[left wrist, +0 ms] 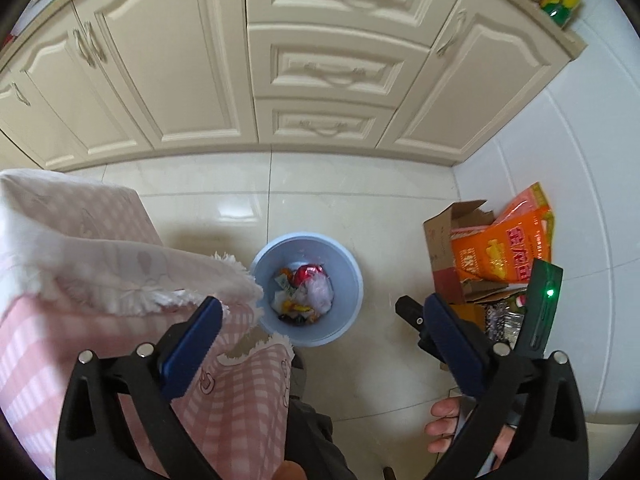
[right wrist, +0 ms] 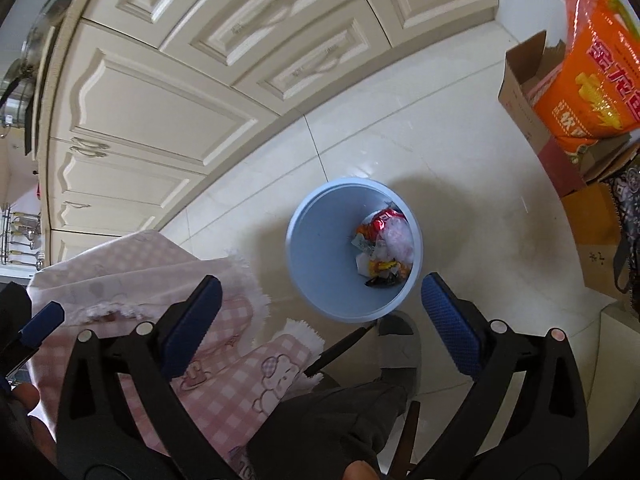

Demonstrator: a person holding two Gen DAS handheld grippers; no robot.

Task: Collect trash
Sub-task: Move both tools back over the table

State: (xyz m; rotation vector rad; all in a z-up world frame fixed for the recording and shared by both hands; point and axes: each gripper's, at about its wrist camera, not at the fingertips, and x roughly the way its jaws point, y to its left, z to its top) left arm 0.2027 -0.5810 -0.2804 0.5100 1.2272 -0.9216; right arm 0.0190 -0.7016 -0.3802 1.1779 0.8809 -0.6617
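Note:
A light blue waste bin (left wrist: 347, 280) (right wrist: 320, 240) stands on the pale tiled floor below both grippers. Inside it lies a heap of trash (left wrist: 308, 290) (right wrist: 384, 240): a red foil wrapper, white plastic and orange scraps. My left gripper (left wrist: 323, 302) hangs over the bin, open, with nothing between its blue pads. My right gripper (right wrist: 320, 282) is also open and empty, pointing down at the bin's near rim. One blue finger (right wrist: 44, 320) of the left gripper shows at the left edge of the right wrist view.
A pink checked tablecloth (left wrist: 100, 280) (right wrist: 224, 380) hangs over a table edge left of the bin. A cardboard box (left wrist: 444, 248) holding an orange bag (right wrist: 600, 92) stands at the right by the white wall. Cream cabinets (left wrist: 320, 68) line the back. A person's leg and slipper (right wrist: 400, 356) are beside the bin.

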